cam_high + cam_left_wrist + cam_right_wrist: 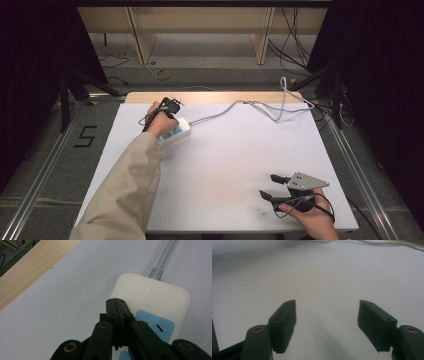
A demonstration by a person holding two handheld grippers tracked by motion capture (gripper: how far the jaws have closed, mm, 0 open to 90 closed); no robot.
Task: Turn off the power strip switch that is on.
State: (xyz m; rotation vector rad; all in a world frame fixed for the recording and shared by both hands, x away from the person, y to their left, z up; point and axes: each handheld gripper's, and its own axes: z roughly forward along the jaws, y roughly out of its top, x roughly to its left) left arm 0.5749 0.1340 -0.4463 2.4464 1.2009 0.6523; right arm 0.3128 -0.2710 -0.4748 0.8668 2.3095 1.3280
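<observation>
The left gripper, jaws clenched empty, presses onto the white rectangular plastic power strip at the white worktop's far left; it may skid, while the right gripper rests released.

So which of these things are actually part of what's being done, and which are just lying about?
Seemingly in use:
- power strip, white with blue socket panels
- its grey cord
- left tool, shut, over the strip

Just there:
- right tool, open, holding nothing
- table
- loose cables on the floor
- yellow cable coil
</observation>
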